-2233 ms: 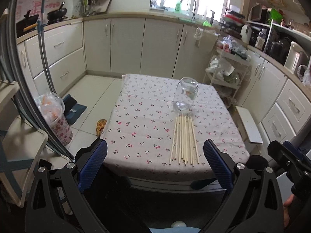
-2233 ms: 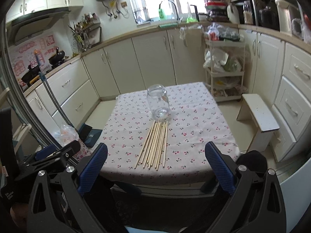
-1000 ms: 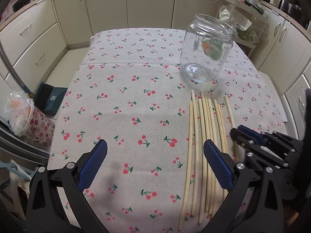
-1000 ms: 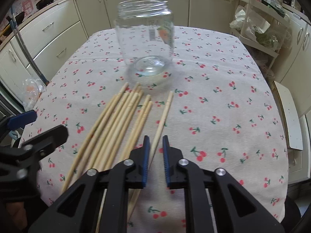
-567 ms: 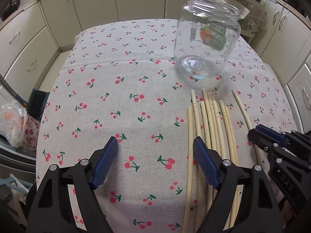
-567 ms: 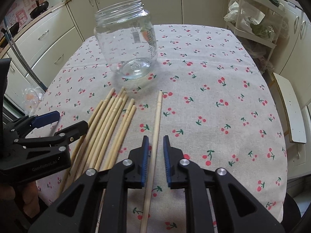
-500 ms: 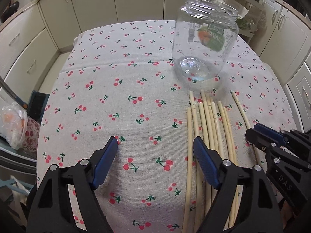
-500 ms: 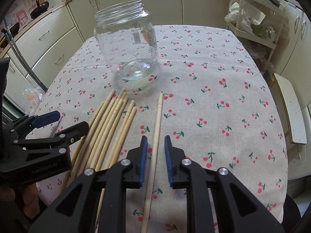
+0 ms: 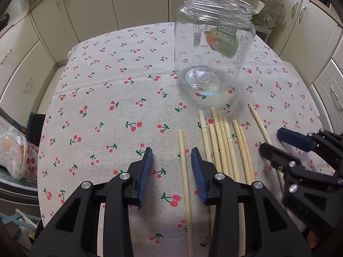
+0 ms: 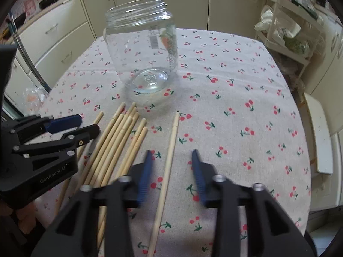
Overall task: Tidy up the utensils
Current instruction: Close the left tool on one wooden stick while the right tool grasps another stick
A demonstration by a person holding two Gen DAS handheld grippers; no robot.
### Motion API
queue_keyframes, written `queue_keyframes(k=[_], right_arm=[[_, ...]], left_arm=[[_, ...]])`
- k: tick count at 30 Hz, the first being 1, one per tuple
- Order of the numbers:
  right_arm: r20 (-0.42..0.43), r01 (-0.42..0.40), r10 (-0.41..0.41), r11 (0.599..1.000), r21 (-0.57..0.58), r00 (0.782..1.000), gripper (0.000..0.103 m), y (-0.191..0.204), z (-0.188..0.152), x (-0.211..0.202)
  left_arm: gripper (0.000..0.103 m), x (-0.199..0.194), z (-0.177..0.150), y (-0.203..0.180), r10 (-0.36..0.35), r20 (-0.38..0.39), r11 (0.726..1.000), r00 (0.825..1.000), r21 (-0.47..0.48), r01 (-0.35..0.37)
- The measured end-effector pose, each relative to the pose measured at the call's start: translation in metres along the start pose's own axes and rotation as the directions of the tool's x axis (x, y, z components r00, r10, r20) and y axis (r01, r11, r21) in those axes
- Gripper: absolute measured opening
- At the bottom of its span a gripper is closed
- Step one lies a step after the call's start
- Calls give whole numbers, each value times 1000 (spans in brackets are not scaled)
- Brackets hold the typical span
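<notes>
A clear glass jar (image 9: 212, 49) (image 10: 141, 49) stands upright and empty on the cherry-print tablecloth (image 9: 96, 107). Several wooden chopsticks (image 9: 225, 150) (image 10: 120, 141) lie side by side in front of it. My left gripper (image 9: 171, 167) (image 10: 88, 124) points down at the cloth; its jaws are closing around the leftmost chopstick (image 9: 184, 171), and the pads stand clear of it. My right gripper (image 10: 171, 165) (image 9: 271, 141) straddles the lone rightmost chopstick (image 10: 169, 160); its jaws are opening and the stick lies loose on the cloth.
The table edge runs close below both grippers. A white stool (image 10: 321, 132) stands on the right, a plastic bag (image 9: 12, 150) sits on the floor at the left, and cream cabinets (image 9: 85, 10) line the walls behind. A wire rack (image 10: 285, 38) stands at the far right.
My left gripper has come lower and closer over the leftmost chopstick, its jaws narrowing from wide open. The right gripper's jaws have spread from almost shut around the lone chopstick.
</notes>
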State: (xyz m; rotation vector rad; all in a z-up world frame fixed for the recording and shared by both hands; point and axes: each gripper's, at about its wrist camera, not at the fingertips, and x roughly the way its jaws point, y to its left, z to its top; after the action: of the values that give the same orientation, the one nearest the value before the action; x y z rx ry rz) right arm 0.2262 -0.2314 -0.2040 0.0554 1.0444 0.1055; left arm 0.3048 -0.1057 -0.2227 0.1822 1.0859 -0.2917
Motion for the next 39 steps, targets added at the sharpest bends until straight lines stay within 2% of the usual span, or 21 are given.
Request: queue_keyframes(k=[2,3,4,5,6,9,12,16,20,21,22,26,28,32,35,39], right_arm=[[12,16,-16,999,-30,1000,36,4,0,1],[17,4,-3,999,-37,1000,24,5,0,1],[18,5,-4,999,-34,1000,17,5,0,1],[16,-3,3,1000,-31,1000,9,4,0,1],[16,-10,10,1000,-24,1000,8,3,0,1],[22,-41,41,999,13,999,6,-5,-4,-1],[45,-88,85,994,68,995,6,-14,-8,-2],[94,-143,132,982,122,987,6,-22,-14,-2],[109,-164,150,976,140,983,6,-25,-14,-2],[113,-168,153,976,142,982,6,-26,-14,-2],[117,-172,156,974,145,981,6,-26,-14,-2],[130,-206,185,963,172,974,6,-31,-17,-2],[135,-228,204,956,187,970,6,-34,-17,0],[142,-251,226,946,204,964,6,-37,-17,0],[144,-268,241,939,214,960,6,-41,-18,1],[149,-293,263,928,232,953,6,-44,-18,2]], left_arm=[[35,1,2,-2,4,3,1000,1000,12,-4],[30,2,3,-2,-2,5,1000,1000,16,2],[19,2,4,-4,-19,1,999,1000,27,19],[13,2,5,-5,-33,-9,999,999,36,34],[5,3,8,-5,-43,-18,998,999,34,44],[4,1,13,4,-97,-34,995,995,-2,97],[4,-10,17,16,-121,-4,992,993,-41,121],[4,-37,27,32,-164,91,980,982,-101,173],[4,-68,44,43,-197,222,966,955,-125,228],[4,-80,51,44,-209,275,959,938,-128,252],[4,-86,55,45,-213,303,957,929,-129,262],[4,-114,81,44,-229,449,941,864,-126,315],[4,-128,99,40,-219,534,938,817,-114,327],[4,-136,133,30,-201,631,926,749,-127,356],[4,-137,153,26,-169,684,921,709,-147,361],[4,-134,171,26,-110,734,919,671,-182,350]])
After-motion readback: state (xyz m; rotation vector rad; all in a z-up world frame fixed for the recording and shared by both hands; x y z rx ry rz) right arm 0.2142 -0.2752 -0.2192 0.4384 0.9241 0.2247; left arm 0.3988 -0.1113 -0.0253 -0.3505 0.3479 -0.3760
